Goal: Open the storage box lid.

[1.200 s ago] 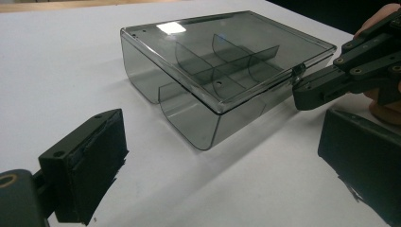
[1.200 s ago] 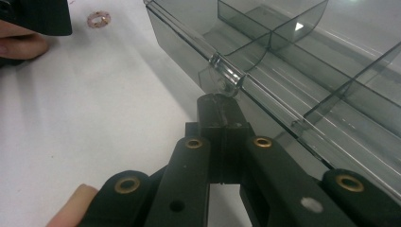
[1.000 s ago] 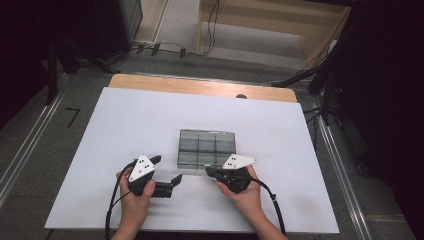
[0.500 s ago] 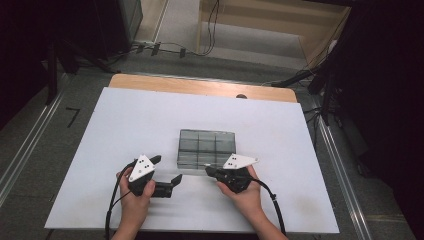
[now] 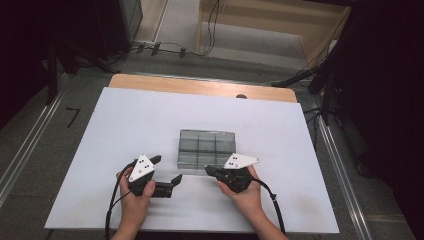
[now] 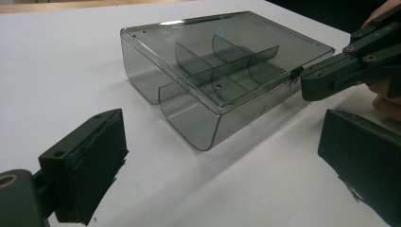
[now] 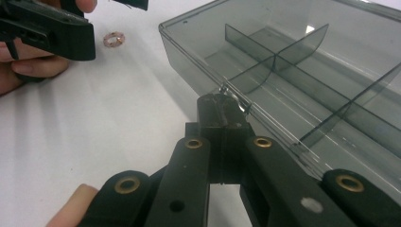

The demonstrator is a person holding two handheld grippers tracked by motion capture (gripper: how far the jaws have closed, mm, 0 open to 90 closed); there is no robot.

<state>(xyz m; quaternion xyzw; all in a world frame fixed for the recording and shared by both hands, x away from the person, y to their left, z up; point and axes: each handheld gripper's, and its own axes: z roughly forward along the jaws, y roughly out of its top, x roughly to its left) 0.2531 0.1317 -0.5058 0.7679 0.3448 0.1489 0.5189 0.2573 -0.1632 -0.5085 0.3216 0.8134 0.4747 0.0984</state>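
A smoked-clear compartment box [image 5: 206, 148] sits mid-sheet on the white table cover [image 5: 125, 120], lid down, dividers visible inside. The right gripper [image 7: 221, 109] has both jaws pressed together at the box's near edge, on a small latch tab there. The left gripper [image 6: 222, 175], jaws spread wide with nothing between them, rests just beside the box's near-left corner.

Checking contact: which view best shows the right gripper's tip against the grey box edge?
Right gripper view: the right gripper, jaws together, meets the box at its front rim. Left gripper view shows that tip side-on at the lid edge. High view is too coarse to judge contact.
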